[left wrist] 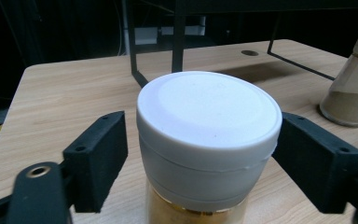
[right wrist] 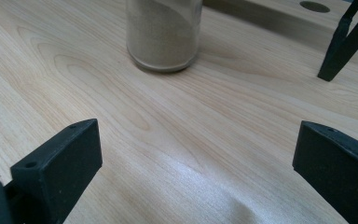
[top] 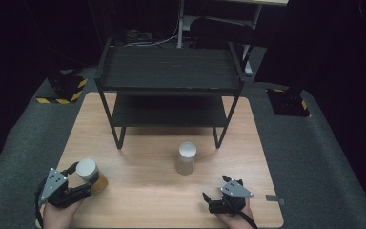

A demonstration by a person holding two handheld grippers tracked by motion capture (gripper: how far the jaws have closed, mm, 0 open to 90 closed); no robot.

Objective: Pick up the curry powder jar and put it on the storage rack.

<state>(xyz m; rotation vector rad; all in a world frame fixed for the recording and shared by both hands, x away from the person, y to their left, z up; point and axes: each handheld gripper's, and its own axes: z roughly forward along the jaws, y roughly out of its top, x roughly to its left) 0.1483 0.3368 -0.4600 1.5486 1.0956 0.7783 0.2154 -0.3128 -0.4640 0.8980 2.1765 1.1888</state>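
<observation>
— Inspector: What do you have at the near left corner?

— Operator: I see a clear jar of orange-yellow powder with a wide white screw lid [left wrist: 208, 122]. It stands upright on the pale wooden table [top: 143, 191], lid on.

— Inspector: Anything else?

— Operator: I note a second clear jar of beige powder with a white lid [top: 186, 158], upright mid-table, well apart from the first.
</observation>
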